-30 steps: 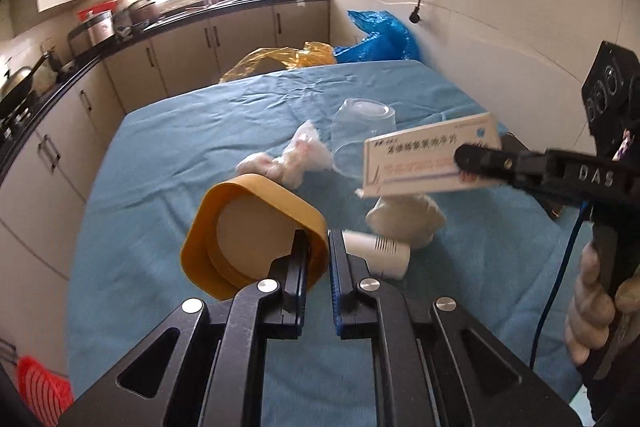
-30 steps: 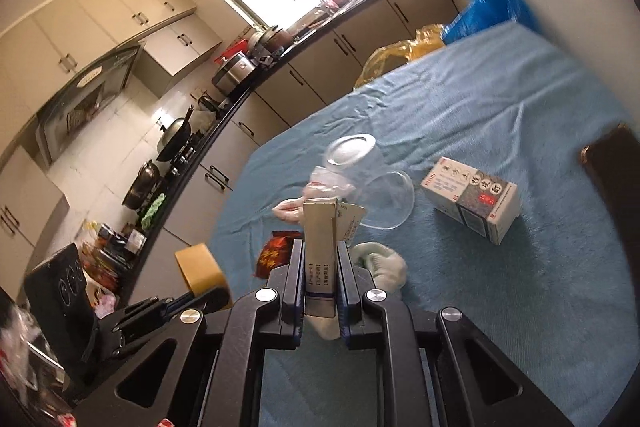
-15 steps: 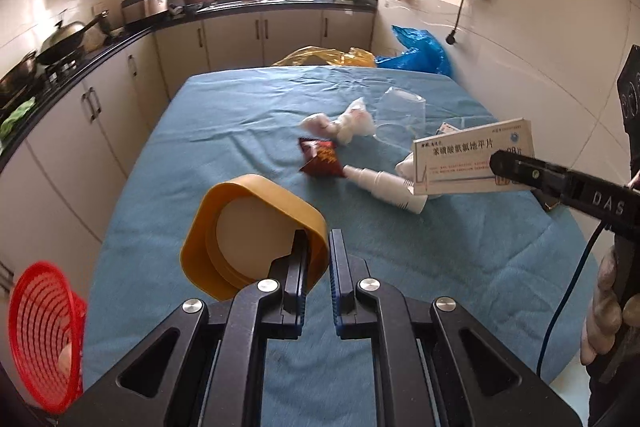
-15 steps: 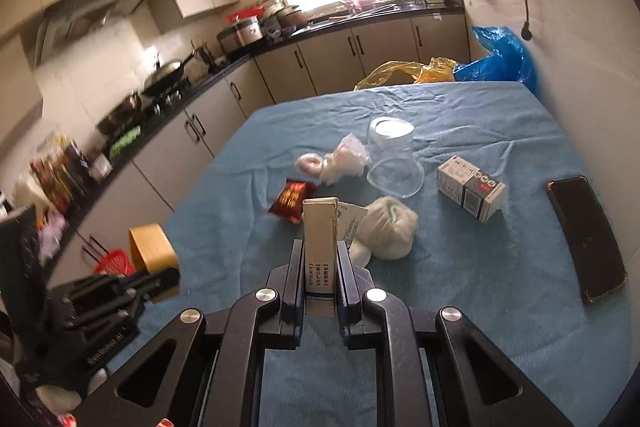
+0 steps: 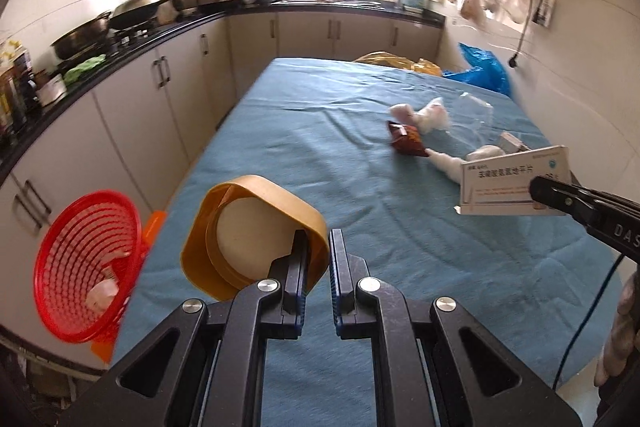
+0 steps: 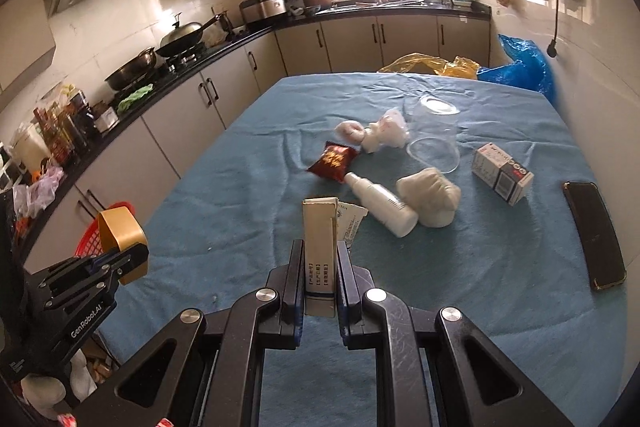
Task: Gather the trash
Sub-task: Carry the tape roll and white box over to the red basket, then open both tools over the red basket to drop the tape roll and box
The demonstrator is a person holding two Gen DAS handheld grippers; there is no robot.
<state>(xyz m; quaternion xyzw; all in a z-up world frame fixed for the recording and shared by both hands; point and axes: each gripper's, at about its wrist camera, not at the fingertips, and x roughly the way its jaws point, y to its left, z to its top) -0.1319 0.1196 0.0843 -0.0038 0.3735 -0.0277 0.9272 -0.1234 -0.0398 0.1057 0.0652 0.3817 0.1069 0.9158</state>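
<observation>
My left gripper (image 5: 318, 259) is shut on the rim of a mustard-yellow tub (image 5: 252, 231), held over the table's left front corner. A red mesh basket (image 5: 86, 267) with a few scraps in it sits just past the table edge, left of the tub. My right gripper (image 6: 320, 263) is shut on a slim white medicine box (image 6: 319, 239), upright above the blue cloth. The left wrist view shows that box (image 5: 512, 183) at the right. A red snack wrapper (image 6: 332, 161), white spray bottle (image 6: 380, 203) and crumpled wad (image 6: 430, 195) lie ahead.
The blue-clothed table (image 6: 240, 187) also bears a clear plastic cup (image 6: 436, 131) on its side, a white wrapped bundle (image 6: 376, 135), a second medicine box (image 6: 502, 173) and a black phone (image 6: 594, 227) at the right edge. Kitchen cabinets run along the left; a person's hand (image 5: 624, 331) shows at right.
Both hands swung left and their views rolled level. The red basket came into view at the left. The items on the table now sit farther off and to the right. Both grips are unchanged.
</observation>
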